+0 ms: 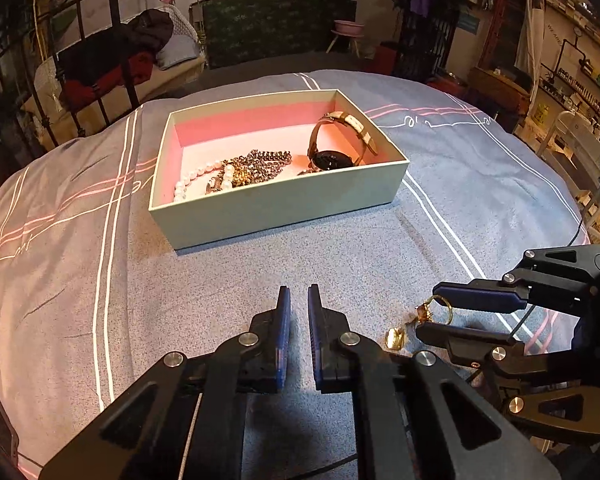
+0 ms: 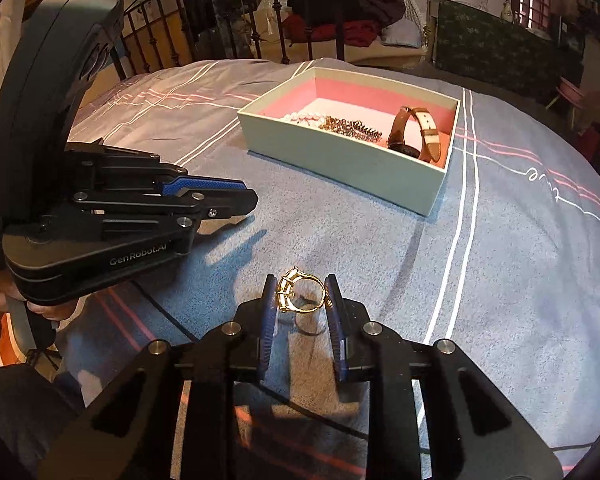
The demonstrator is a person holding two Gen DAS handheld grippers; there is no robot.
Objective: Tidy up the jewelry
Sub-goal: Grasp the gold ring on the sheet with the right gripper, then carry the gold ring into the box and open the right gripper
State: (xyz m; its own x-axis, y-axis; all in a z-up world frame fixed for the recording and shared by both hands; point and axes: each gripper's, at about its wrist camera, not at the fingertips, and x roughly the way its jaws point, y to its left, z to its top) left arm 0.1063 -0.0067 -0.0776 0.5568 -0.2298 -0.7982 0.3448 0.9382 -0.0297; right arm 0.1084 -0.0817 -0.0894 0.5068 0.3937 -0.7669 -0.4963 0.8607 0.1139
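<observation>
On a bed w/ blue-grey cover (image 1: 340,248) striped white and pink, bearing cursive stitching too distorted to read, sits an open pale-green box (image 1: 284,200) w/ pink lining. Box contents: pearl strand (image 1: 204,178), bronze-tone chain heap (image 1: 256,164), wristwatch (image 1: 336,148) w/ tan strap at the box's right end. Behind: black iron bed frame (image 2: 228,12), piled clothes (image 1: 128,52), dark green panel (image 1: 268,28), shelving at right. Left gripper (image 1: 299,304): jaws nearly closed, a thin gap between them, nothing held; body marked "GenRobot.AI" in right wrist view. Right gripper (image 2: 300,300): jaws pinch gold ring (image 2: 302,292), held just above the cover, near of the box. Second small gold piece (image 1: 394,338) lies on the cover beside it.
</observation>
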